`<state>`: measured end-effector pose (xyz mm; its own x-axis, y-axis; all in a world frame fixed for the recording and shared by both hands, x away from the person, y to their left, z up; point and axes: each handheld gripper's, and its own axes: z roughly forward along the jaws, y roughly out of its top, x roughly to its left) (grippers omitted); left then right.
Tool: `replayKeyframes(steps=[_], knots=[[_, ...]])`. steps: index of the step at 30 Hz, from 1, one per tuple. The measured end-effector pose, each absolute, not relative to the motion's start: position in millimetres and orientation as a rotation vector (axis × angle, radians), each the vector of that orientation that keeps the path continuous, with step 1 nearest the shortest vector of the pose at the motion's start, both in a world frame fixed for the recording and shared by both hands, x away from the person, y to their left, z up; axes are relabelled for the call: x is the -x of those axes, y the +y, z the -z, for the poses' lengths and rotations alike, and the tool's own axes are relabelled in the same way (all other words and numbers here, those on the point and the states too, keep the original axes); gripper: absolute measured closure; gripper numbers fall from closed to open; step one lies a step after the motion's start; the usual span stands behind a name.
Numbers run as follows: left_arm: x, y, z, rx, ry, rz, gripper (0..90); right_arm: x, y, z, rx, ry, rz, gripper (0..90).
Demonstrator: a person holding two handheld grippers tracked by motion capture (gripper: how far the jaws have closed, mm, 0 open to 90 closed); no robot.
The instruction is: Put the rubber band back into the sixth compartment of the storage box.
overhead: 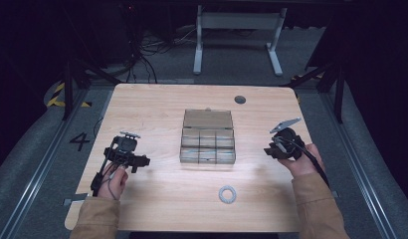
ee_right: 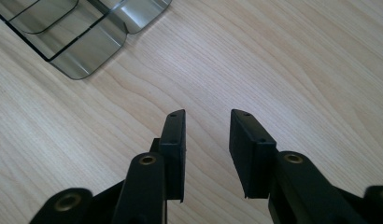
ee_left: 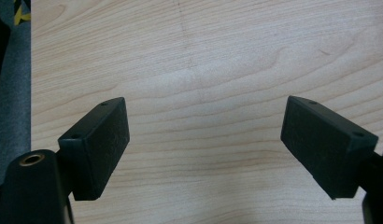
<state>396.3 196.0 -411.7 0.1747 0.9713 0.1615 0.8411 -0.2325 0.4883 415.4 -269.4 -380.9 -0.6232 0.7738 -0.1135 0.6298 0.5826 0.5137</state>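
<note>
Clear compartment box (overhead: 208,137) sits open at tabletop (overhead: 157,104) centre, between both grippers. Left gripper (ee_left: 204,140) fingers spread wide over bare wood. Right gripper (ee_right: 207,149) fingers narrowly parted, pinching nothing, near the box corner.

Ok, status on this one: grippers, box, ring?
Left gripper open, empty. Right gripper open, empty. Box open mid-table; ring lies apart, untouched. Nothing between.
</note>
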Motion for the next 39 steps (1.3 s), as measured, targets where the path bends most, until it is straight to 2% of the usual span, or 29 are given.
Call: replayKeyframes(steps=[24,33,35,39], knots=[[-397,201,407,-2.091,1.760,-0.603,16.0,-391,-239,367,-1.027,2.611,-0.661,65.8],[-397,200,407,-2.082,1.756,-0.603,16.0,-380,-223,365,-0.980,2.676,-0.655,62.9],[-398,199,407,-2.089,1.750,-0.605,16.1,-379,-220,365,-0.954,2.678,-0.658,58.1],[-397,198,407,-2.086,1.754,-0.607,16.0,-377,-213,366,-0.946,2.691,-0.661,58.0]])
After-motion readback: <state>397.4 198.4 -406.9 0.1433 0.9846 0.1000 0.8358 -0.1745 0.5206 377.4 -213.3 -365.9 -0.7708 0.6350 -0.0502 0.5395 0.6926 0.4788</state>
